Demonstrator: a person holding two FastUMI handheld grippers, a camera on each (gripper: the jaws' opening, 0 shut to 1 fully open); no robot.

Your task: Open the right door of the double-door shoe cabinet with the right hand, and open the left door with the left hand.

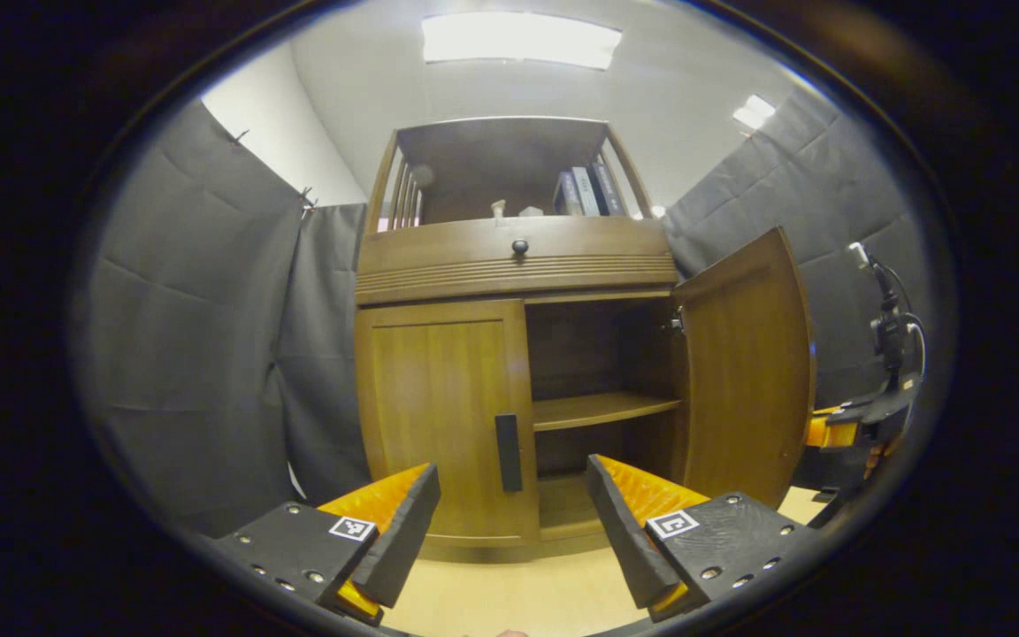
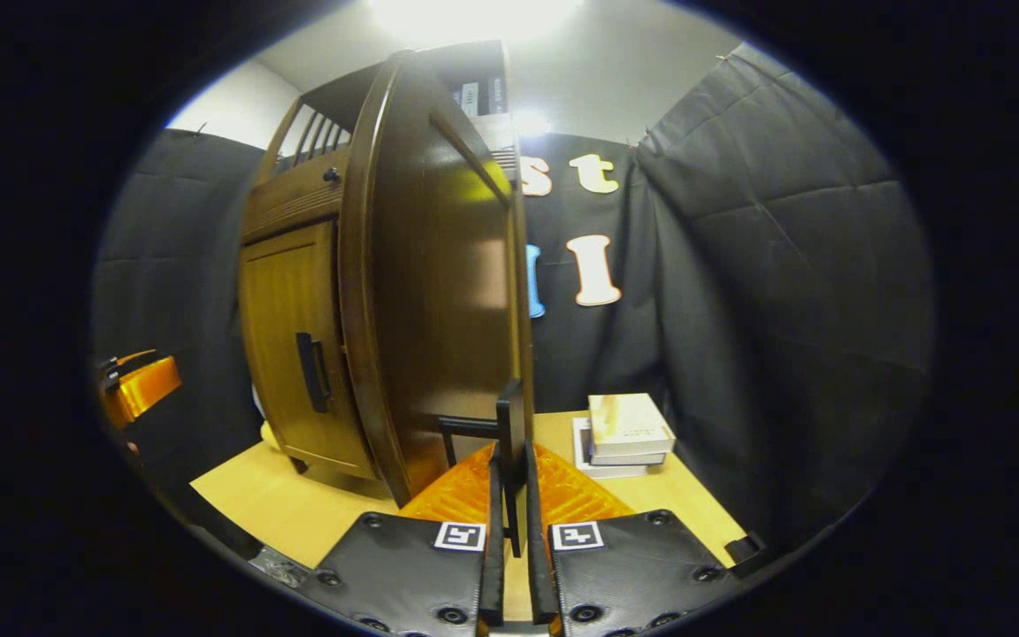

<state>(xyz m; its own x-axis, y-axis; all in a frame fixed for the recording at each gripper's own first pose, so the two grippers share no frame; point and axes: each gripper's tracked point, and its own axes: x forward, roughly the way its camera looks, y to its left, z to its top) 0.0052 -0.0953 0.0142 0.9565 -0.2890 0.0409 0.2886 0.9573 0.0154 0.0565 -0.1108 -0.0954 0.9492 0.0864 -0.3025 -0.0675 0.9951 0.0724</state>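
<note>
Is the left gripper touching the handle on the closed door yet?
Apart. The left gripper view shows the left gripper open, with the closed left door's handle farther off between its fingers, neither finger reaching it.

L door (image 1: 439,416) shut, approach free | R door (image 1: 744,372) swung out, blocks R side

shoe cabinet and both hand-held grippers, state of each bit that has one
right door: swung open
left door: closed
drawer: closed
left hand-held gripper: open, facing the left door's handle
right hand-held gripper: shut on the right door's handle
</note>
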